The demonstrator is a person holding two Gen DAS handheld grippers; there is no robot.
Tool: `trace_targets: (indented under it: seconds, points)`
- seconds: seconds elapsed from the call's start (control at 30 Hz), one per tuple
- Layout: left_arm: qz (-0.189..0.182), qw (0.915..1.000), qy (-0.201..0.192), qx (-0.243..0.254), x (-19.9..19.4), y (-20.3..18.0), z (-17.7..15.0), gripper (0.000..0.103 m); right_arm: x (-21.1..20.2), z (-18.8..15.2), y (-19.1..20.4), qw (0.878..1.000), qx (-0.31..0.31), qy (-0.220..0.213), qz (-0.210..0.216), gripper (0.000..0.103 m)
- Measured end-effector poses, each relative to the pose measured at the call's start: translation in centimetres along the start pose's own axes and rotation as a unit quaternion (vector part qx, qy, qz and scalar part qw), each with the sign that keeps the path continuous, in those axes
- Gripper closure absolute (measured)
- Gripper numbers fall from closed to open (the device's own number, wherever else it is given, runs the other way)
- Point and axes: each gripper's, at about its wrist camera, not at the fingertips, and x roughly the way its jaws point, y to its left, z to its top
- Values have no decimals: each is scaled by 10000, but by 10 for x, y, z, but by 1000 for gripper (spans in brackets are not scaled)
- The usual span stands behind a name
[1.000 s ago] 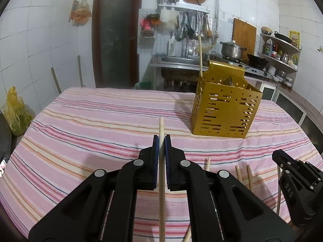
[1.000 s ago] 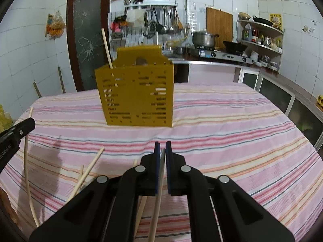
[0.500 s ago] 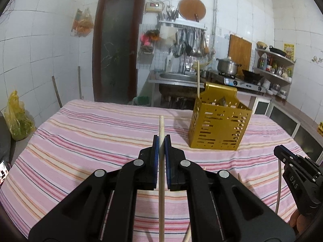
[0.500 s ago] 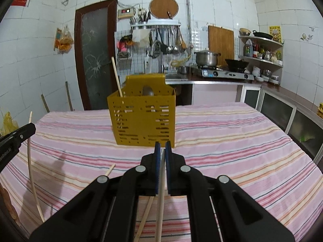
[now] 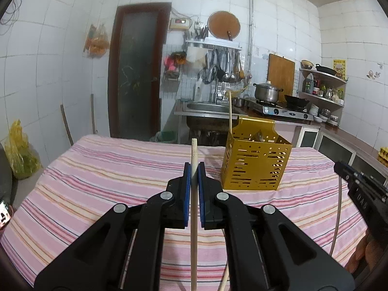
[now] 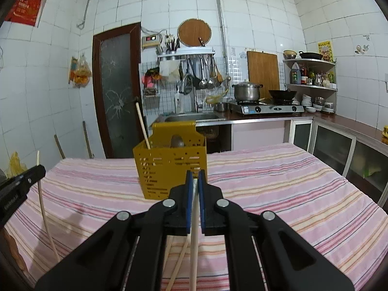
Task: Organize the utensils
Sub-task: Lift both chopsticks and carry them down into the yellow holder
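My left gripper (image 5: 194, 167) is shut on a pale wooden chopstick (image 5: 194, 230) whose top end pokes up above the blue pads. In the right wrist view my right gripper (image 6: 194, 175) is shut on another chopstick (image 6: 194, 242), held near its upper end. A gold perforated utensil holder (image 5: 254, 165) stands on the striped tablecloth (image 5: 97, 181), ahead and to the right of the left gripper and just ahead-left of the right one (image 6: 169, 169). One chopstick (image 6: 143, 126) stands in the holder, and a spoon bowl (image 6: 177, 141) shows inside. The other gripper shows at each view's edge.
More loose chopsticks (image 6: 179, 264) lie on the cloth under the right gripper. Behind the table are a sink counter (image 6: 194, 117), a stove with a pot (image 6: 247, 92), shelves, hanging utensils and a dark door (image 5: 135, 77). A yellow bag (image 5: 19, 155) sits left of the table.
Both grippers have risen and tilted up with their chopsticks, so the table and holder sit lower in view and more wall shows. The grips have not changed.
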Motion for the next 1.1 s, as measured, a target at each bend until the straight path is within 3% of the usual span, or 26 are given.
trace_targets:
  seconds: [0.23, 1.1]
  points:
    - [12, 9999, -126, 34, -4, 1, 5, 99, -3, 15, -8, 9997, 42, -234, -2, 98]
    - [-201, 9993, -323, -37, 6, -7, 35, 99, 16, 44, -4, 9988, -16, -487, 0, 98]
